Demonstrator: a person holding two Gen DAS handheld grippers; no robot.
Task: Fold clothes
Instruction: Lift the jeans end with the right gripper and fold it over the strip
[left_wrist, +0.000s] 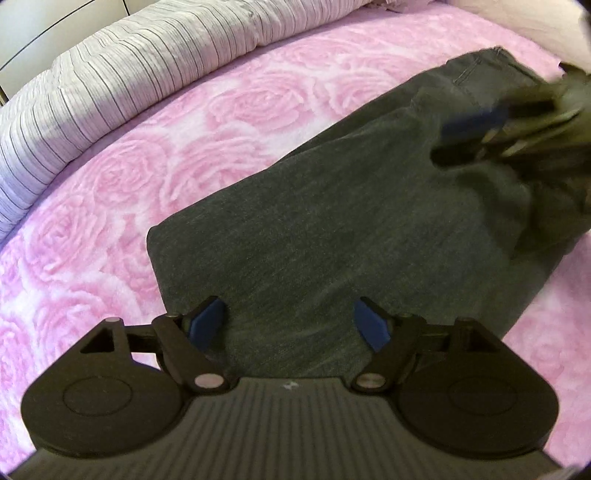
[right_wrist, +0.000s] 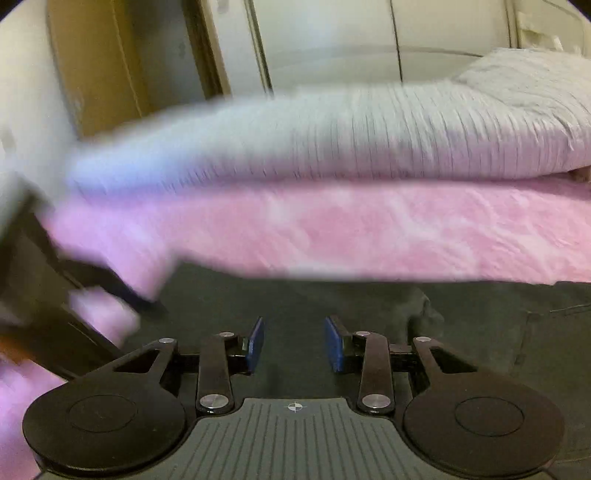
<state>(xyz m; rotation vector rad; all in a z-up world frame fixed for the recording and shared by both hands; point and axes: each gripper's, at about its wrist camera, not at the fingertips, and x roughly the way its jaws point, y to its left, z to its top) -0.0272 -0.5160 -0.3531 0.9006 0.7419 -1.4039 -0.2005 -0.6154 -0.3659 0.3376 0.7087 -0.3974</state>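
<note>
- Dark grey trousers (left_wrist: 332, 229) lie folded lengthwise on the pink rose-pattern blanket (left_wrist: 155, 173), running diagonally from near the camera up to the right.
- Left wrist view only: full length of trousers, waistband seam at far end, near hem under the left gripper (left_wrist: 290, 325).
- Left gripper fingers spread wide over the cloth, nothing pinched.
- Right gripper (right_wrist: 294, 345) partly spread, gap bare, pads not pressing the fabric beneath.
- Right wrist view only: a wardrobe (right_wrist: 332, 40) and a brown door frame (right_wrist: 99, 66) behind the bed.
- The striped duvet (left_wrist: 122, 74) is bunched along the far edge.
- Right view heavily blurred; the black shape at its left can't be identified.
- In the left view the right gripper is a dark smear, top right.
</note>
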